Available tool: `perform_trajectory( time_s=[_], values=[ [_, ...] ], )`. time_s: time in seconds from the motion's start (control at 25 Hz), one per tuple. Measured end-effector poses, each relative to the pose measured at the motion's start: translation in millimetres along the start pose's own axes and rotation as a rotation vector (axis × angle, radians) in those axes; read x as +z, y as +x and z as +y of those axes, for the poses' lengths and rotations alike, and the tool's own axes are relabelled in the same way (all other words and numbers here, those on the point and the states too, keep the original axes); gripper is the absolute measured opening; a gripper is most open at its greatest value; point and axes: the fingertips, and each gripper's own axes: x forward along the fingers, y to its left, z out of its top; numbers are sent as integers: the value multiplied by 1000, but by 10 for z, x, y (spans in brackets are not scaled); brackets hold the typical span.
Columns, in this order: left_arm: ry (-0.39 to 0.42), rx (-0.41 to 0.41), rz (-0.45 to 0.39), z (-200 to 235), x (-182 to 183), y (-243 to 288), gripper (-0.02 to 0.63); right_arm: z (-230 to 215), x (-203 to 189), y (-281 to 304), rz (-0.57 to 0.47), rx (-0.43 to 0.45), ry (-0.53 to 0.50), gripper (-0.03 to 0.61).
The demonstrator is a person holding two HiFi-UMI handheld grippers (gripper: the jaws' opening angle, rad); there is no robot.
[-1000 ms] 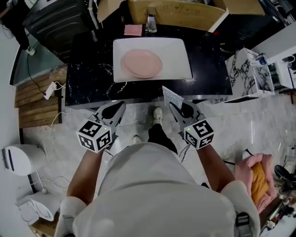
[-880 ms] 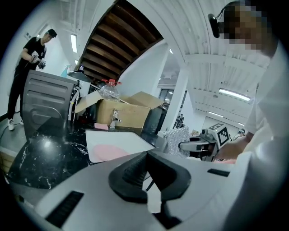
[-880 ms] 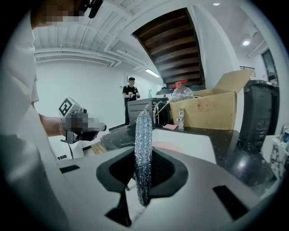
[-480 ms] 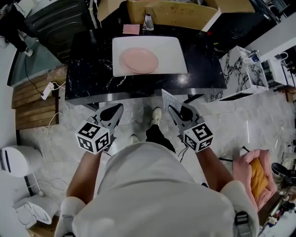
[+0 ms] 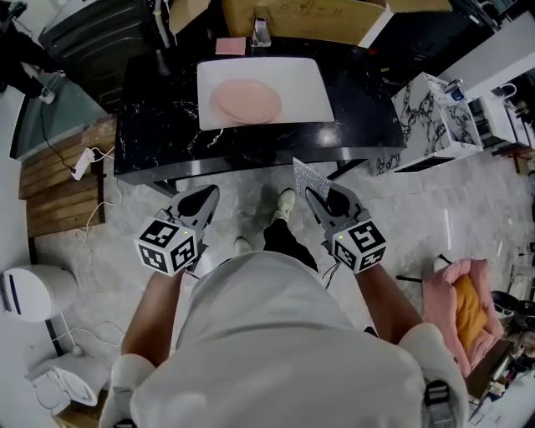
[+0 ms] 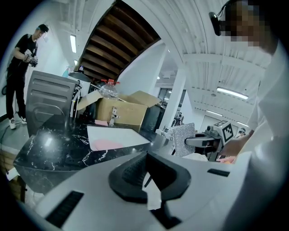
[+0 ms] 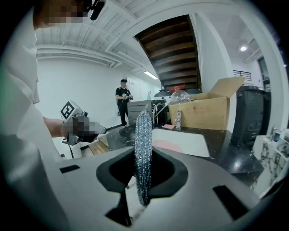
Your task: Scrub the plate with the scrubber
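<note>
A pink plate lies on a white tray on the black marble table, well ahead of both grippers. My right gripper is shut on a silver mesh scrubber, held upright short of the table's near edge. That scrubber stands on edge between the jaws in the right gripper view, with the plate beyond. My left gripper is shut with nothing in it, also short of the table. In the left gripper view the plate lies far ahead and the scrubber shows at right.
A cardboard box stands behind the table, with a pink sponge and a small metal fixture at the table's far edge. A marbled white cabinet is to the right. The person's feet are on the floor. Another person stands far off.
The table, tray and plate have shifted farther up the head view; both grippers keep their places low in it. Their jaws are unchanged.
</note>
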Motion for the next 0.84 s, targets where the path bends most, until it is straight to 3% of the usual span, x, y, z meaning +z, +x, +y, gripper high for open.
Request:
perform_trajectory(
  time_s=[0.52, 0.84],
  values=[
    [-14, -15, 23, -106, -131, 107, -3, -27, -39, -126, 15, -6, 8, 77],
    [-13, 18, 51, -273, -201, 218, -5, -174, -110, -250, 19, 28, 8, 76]
  ],
)
